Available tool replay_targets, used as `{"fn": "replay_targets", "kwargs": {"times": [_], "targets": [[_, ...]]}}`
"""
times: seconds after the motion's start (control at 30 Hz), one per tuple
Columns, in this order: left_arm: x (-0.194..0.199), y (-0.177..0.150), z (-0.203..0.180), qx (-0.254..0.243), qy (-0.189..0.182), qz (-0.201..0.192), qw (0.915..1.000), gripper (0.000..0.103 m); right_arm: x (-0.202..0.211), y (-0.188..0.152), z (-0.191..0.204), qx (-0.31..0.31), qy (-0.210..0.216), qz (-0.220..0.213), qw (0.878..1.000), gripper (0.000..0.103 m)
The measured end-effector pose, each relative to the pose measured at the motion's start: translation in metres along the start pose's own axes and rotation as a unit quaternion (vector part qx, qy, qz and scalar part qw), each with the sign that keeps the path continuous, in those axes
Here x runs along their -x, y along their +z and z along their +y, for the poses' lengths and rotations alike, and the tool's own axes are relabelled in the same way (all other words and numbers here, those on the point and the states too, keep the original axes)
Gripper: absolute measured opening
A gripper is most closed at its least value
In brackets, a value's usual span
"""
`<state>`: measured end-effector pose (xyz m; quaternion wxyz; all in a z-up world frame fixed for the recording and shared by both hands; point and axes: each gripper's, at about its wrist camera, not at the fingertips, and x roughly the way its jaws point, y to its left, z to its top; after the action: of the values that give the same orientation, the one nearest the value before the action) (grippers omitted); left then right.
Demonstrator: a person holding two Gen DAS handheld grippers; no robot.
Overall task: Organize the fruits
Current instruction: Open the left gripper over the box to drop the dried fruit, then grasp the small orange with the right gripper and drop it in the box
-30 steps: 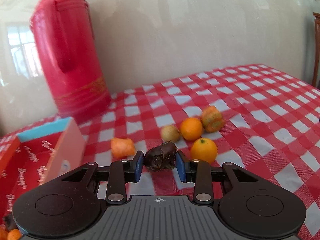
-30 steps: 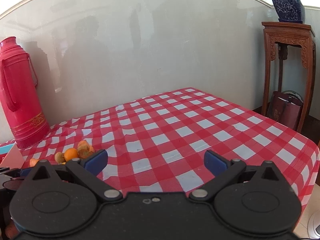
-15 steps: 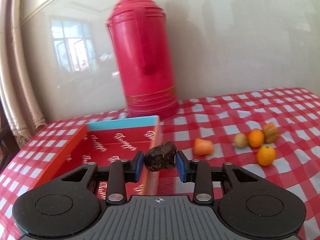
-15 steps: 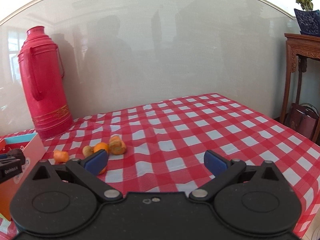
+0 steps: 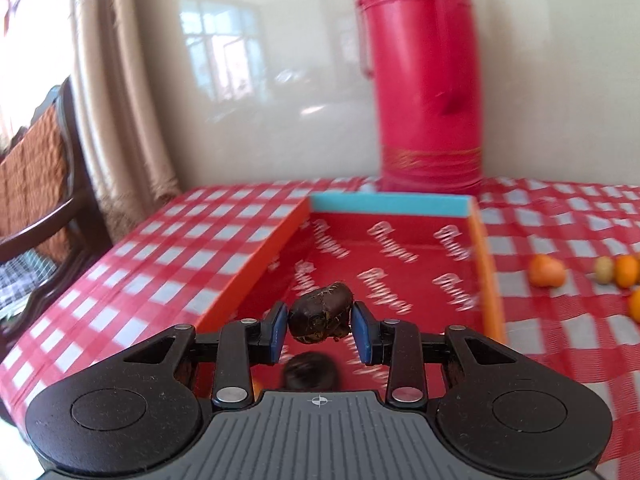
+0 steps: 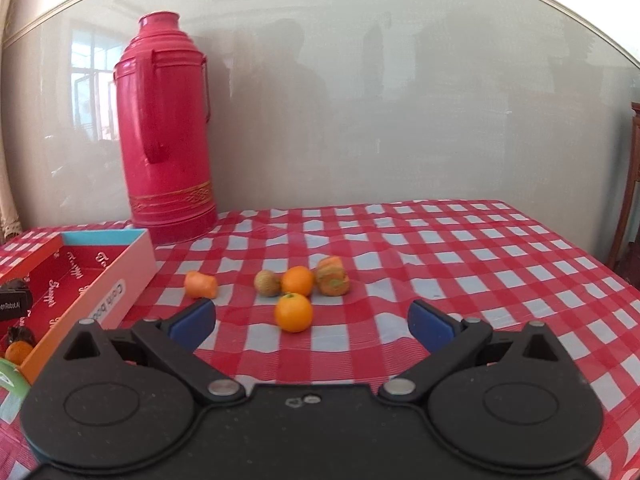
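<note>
My left gripper (image 5: 320,330) is shut on a dark brown wrinkled fruit (image 5: 321,317) and holds it above the open red box (image 5: 400,256). Another dark fruit (image 5: 310,374) lies in the box below it. My right gripper (image 6: 312,322) is open and empty above the checked cloth. In front of it lie an orange (image 6: 293,312), a second orange (image 6: 297,280), a small tan fruit (image 6: 267,282), a mottled orange-green fruit (image 6: 332,276) and an orange piece (image 6: 201,285). The box (image 6: 100,280) is at the left in the right wrist view, with an orange (image 6: 18,352) inside.
A tall red thermos (image 6: 168,136) stands by the wall behind the box; it also shows in the left wrist view (image 5: 426,80). A wooden chair (image 5: 40,184) is off the table's left edge. The table's right edge (image 6: 592,264) drops off.
My left gripper has swung left with the dark fruit, from over the loose fruits to over the red box. The right gripper has turned left toward the fruits, still open.
</note>
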<state>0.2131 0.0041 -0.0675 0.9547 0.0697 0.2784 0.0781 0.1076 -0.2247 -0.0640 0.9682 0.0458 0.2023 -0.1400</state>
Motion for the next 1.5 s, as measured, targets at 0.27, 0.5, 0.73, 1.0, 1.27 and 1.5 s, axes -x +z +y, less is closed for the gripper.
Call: {"fn": "replay_targets", "kwargs": {"times": [0.27, 0.5, 0.73, 1.0, 1.27, 1.5], "targets": [[-0.001, -0.002, 0.025, 0.036, 0.009, 0.013, 0.9992, 0.069, -0.012, -0.001, 0.018, 0.013, 0.02, 0.02, 1.0, 0.097], [0.02, 0.001, 0.05, 0.058, 0.026, -0.014, 0.9979, 0.082, -0.026, 0.0, 0.02, 0.001, 0.025, 0.043, 0.999, 0.097], [0.036, -0.008, 0.089, 0.085, 0.056, -0.006, 0.9948, 0.083, -0.043, 0.001, 0.02, -0.006, 0.027, 0.07, 0.997, 0.097], [0.043, -0.02, 0.124, 0.135, 0.092, -0.014, 0.9865, 0.093, -0.058, 0.011, 0.018, -0.001, 0.032, 0.076, 0.997, 0.074], [0.033, -0.025, 0.134, 0.154, 0.102, 0.002, 0.9828, 0.093, -0.096, 0.006, 0.013, -0.021, 0.016, 0.134, 0.991, 0.049], [0.032, -0.026, 0.137, 0.163, 0.098, 0.005, 0.9817, 0.093, -0.101, 0.007, 0.014, -0.016, 0.013, 0.129, 0.991, 0.024]]}}
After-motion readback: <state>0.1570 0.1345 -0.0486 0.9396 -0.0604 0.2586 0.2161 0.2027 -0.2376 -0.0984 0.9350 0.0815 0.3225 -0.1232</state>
